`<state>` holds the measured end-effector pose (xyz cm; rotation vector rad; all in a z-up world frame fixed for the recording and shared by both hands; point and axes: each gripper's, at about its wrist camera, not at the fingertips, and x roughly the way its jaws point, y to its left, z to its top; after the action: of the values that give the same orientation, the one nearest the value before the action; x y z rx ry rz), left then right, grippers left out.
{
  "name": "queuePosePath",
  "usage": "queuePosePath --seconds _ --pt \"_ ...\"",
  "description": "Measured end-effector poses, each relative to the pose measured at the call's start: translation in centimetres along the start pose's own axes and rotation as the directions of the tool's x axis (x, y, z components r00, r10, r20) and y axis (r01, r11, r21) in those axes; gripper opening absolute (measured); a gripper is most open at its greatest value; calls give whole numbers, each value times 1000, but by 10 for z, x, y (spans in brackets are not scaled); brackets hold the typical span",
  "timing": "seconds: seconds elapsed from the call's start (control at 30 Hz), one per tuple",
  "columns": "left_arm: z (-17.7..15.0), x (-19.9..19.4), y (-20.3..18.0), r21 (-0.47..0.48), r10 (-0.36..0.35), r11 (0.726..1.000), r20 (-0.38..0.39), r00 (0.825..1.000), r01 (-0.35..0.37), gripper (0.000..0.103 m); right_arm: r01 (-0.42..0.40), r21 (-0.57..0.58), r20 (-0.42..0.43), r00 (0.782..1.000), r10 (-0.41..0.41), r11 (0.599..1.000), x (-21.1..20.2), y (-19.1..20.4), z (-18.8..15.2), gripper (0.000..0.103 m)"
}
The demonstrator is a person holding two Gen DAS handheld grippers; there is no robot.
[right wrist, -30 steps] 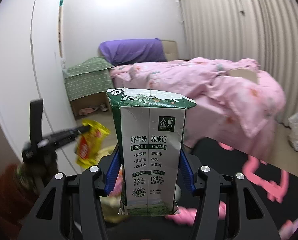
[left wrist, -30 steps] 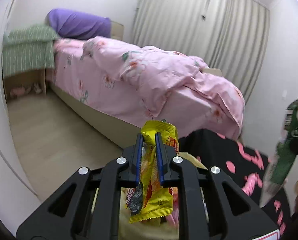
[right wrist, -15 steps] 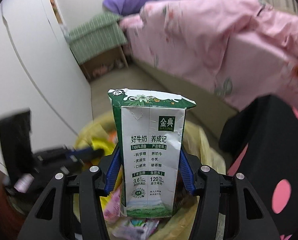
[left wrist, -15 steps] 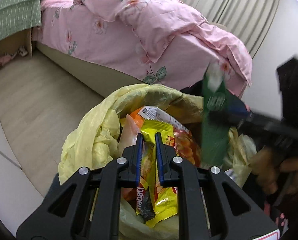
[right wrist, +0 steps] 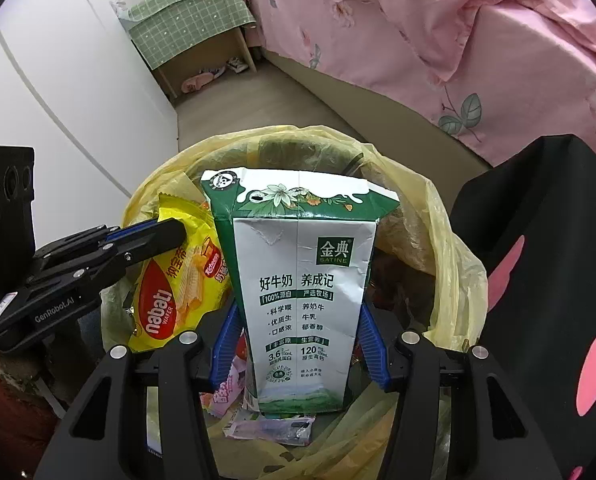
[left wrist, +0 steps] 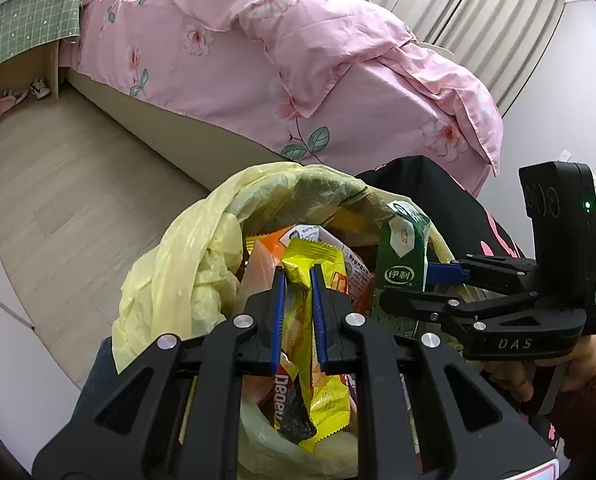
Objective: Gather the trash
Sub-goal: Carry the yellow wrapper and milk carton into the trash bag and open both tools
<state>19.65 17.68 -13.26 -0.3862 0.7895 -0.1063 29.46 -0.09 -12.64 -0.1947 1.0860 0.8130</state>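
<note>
A bin lined with a yellow plastic bag (left wrist: 186,272) (right wrist: 453,280) stands on the floor and holds several wrappers. My left gripper (left wrist: 298,280) is shut on a yellow wafer wrapper (left wrist: 317,364) (right wrist: 178,280), which hangs over the bag's mouth. My right gripper (right wrist: 298,320) is shut on a green and white milk carton (right wrist: 301,304) (left wrist: 403,258), upright over the same opening. In the left wrist view the right gripper (left wrist: 437,276) comes in from the right; in the right wrist view the left gripper (right wrist: 166,236) comes in from the left.
A bed with a pink floral duvet (left wrist: 298,64) (right wrist: 457,32) runs behind the bin. A black seat with pink dots (right wrist: 537,280) stands close on the bin's right. A green-covered bedside stand (right wrist: 190,20) with slippers under it is at the back. White wall on the left.
Both grippers came down and tilted toward the floor, bringing the wrapper and the carton from above the room level to right over the open bag. Their grips stayed the same.
</note>
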Motion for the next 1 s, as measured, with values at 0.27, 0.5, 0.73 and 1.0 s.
queuePosePath --seconds 0.27,0.5,0.73,1.0 --pt "11 -14 -2 0 -9 1000 10 1000 9 13 54 -37 98 994 -51 998 -25 10 -12 51" --pt "20 -45 -10 -23 -10 1000 63 998 11 44 103 -5 198 975 -100 995 -65 18 -31 55" --pt "15 -86 -41 20 53 998 126 991 -56 71 123 37 311 942 -128 992 -121 31 -51 55" --pt "12 -117 -36 -39 86 996 165 983 -80 71 88 53 172 980 -96 995 -83 25 -24 56"
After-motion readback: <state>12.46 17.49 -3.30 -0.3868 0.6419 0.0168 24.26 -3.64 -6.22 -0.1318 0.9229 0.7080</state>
